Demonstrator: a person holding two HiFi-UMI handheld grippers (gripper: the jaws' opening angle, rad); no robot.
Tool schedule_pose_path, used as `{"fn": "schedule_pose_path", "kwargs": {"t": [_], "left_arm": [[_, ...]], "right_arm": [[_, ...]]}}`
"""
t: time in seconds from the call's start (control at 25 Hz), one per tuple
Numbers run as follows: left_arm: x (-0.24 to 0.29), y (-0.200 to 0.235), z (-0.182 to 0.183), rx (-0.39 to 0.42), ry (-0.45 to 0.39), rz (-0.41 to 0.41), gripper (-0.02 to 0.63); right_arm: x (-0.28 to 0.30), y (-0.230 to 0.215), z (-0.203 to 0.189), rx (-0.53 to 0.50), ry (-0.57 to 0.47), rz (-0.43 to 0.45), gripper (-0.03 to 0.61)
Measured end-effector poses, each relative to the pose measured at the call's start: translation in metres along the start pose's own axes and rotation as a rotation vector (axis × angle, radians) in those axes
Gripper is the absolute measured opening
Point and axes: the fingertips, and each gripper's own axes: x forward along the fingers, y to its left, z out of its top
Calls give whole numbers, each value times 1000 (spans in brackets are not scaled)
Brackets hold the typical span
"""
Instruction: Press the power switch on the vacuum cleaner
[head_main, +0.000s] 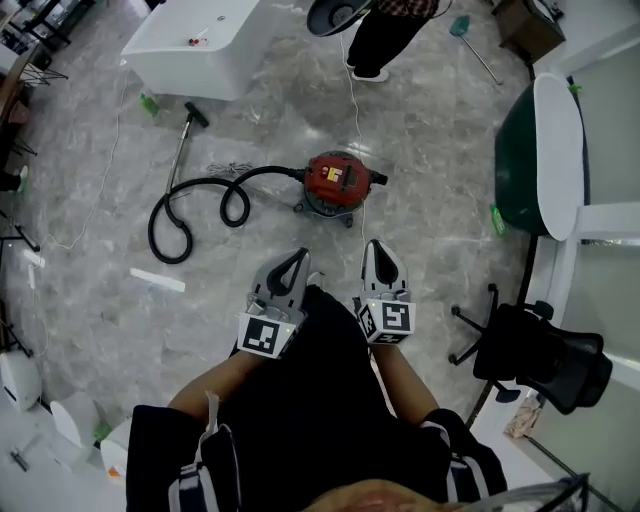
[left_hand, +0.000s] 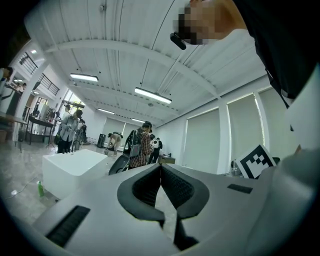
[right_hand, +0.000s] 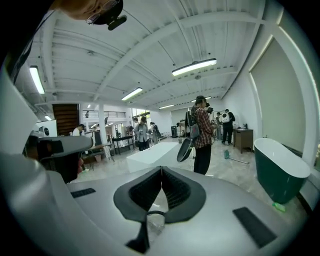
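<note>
Left hand-held gripper (head_main: 297, 257) and right hand-held gripper (head_main: 374, 247) side by side at 6 o'clock, jaws of each pressed together. Well ahead at 12 o'clock on the floor (head_main: 440, 225), red vacuum cleaner (head_main: 337, 182), black hose (head_main: 200, 205) curling toward 10 o'clock. Switch possibly the yellow patch on top.

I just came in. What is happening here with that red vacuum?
A person holds the left tool and the right tool close to the body, both shut and empty. The red vacuum cleaner stands on the floor ahead, its black hose curled beside it. Neither tool touches it; the switch is not yet pressed.
</note>
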Motion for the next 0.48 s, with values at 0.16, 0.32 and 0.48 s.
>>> {"fn": "schedule_pose_path", "kwargs": {"t": [0.16,0.32,0.48], "left_arm": [[6,9,-1,-20,7,3,20],[17,24,1,-26,-22,26,20],[25,26,-3,-18,-25,24,20]], "right_arm": [[31,6,-1,-78,38,71,18],[76,9,-13,-138,98,122,18],[114,1,-37,-218,186,174,18]]}}
